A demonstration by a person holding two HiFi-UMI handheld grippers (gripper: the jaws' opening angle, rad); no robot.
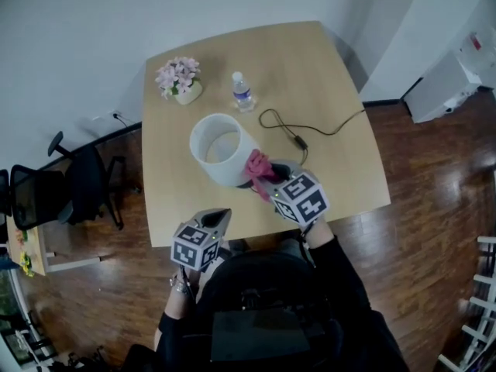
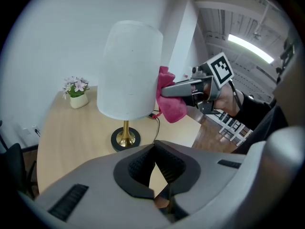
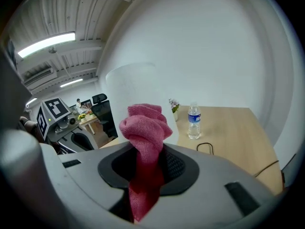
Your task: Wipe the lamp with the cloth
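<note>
Pressing the cloth (image 3: 143,128), clamped in the right gripper (image 1: 271,180), to the lamp (image 2: 129,70), with the left gripper (image 2: 155,168) empty, jaws together. Might topple the unbraced lamp if shoved sideways.

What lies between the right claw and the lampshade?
Only the pink cloth, clamped in the right claw, its bunched end meeting the lampshade; the left gripper view shows it.

Table (image 1: 341,169): lamp (image 1: 221,149), bottle (image 1: 242,92), flowerpot (image 1: 180,81), cable (image 1: 300,141)
</note>
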